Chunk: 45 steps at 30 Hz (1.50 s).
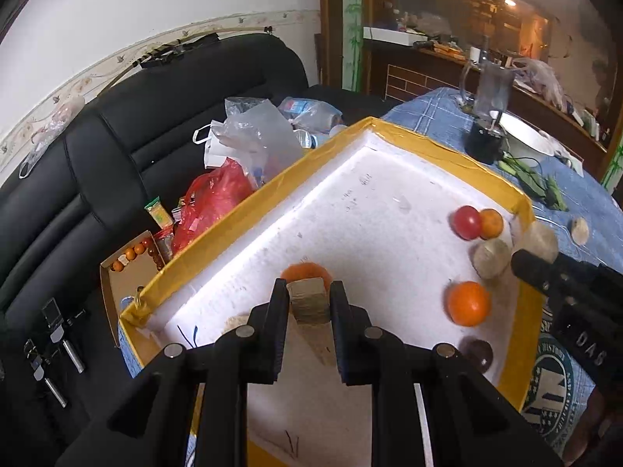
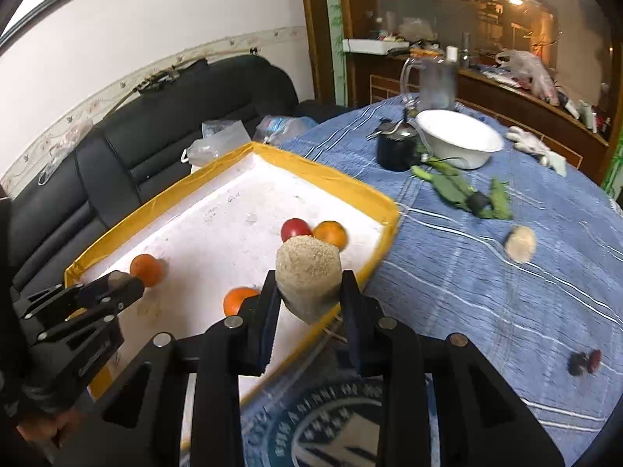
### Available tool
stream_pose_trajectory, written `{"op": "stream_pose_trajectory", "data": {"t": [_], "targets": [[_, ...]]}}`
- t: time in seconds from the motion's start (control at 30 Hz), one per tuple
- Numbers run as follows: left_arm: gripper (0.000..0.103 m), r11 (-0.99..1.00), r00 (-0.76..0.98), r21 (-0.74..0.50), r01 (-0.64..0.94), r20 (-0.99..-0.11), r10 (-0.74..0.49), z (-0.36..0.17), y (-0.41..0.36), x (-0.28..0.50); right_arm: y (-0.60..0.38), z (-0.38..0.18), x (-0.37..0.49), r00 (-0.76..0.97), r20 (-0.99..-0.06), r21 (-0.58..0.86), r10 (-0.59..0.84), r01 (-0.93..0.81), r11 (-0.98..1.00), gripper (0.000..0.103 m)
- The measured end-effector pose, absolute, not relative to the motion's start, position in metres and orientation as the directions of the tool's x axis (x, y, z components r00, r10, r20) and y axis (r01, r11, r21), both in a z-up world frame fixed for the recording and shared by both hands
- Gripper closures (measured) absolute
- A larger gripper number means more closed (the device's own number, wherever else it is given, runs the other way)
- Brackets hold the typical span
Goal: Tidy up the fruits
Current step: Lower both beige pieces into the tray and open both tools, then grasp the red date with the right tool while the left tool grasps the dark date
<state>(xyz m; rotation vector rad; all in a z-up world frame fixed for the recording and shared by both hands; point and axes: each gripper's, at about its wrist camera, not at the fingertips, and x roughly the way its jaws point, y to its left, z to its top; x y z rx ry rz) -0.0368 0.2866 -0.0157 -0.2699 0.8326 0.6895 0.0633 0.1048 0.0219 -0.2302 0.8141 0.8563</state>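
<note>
Fruits [image 1: 468,303] lay loose in the tray [image 1: 424,142] on the table [image 2: 506,272], ahead-right of the left tongs [image 1: 309,303], clamped on a tan block [image 1: 307,299], while the right tongs [image 2: 309,292] gripped a grainy lump [image 2: 307,272] over the near rim.

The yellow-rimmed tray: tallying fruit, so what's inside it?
Inside the tray: a red fruit, three orange fruits, a tan piece, a dark fruit. The left gripper hides more.
</note>
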Motion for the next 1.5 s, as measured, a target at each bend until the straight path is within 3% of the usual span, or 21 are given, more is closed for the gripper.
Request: {"op": "stream_pose_trajectory", "data": {"t": [0.37,0.4,0.5,0.6,0.73,1.03,1.3,1.5], "targets": [[0.081,0.736,0.467,0.041,-0.676,-0.749,0.47,-0.016,0.293,-0.033,0.138,0.001,0.074,0.331,-0.747,0.138,0.577,-0.772,0.621,0.07],[0.075,0.731,0.459,0.049,-0.68,-0.75,0.477,-0.016,0.294,-0.033,0.14,0.001,0.074,0.331,-0.746,0.136,0.577,-0.773,0.62,0.07],[0.042,0.706,0.451,0.03,-0.708,-0.75,0.484,-0.015,0.3,-0.038,0.144,0.002,0.077,0.334,-0.746,0.133,0.576,-0.773,0.62,0.07],[0.038,0.676,0.458,-0.005,-0.737,-0.739,0.494,-0.008,0.305,-0.047,0.147,0.001,0.079,0.339,-0.752,0.119,0.566,-0.774,0.622,0.067],[0.029,0.649,0.476,-0.042,-0.76,-0.716,0.511,0.002,0.305,-0.056,0.136,0.008,0.083,0.372,-0.74,0.108,0.56,-0.756,0.646,0.045],[0.024,0.77,0.609,-0.073,-0.634,-0.661,0.438,0.012,0.227,-0.037,0.016,0.037,0.087,0.506,-0.697,0.078,0.508,-0.651,0.755,0.036],[0.024,0.948,0.66,0.015,-0.319,-0.714,0.234,-0.01,0.111,0.017,-0.163,0.011,0.092,0.596,-0.742,0.097,0.307,-0.358,0.929,0.035],[0.024,0.986,0.651,0.057,-0.155,-0.745,0.146,-0.026,0.05,0.052,-0.238,-0.012,0.104,0.596,-0.776,0.091,0.206,-0.217,0.972,0.035]]}}
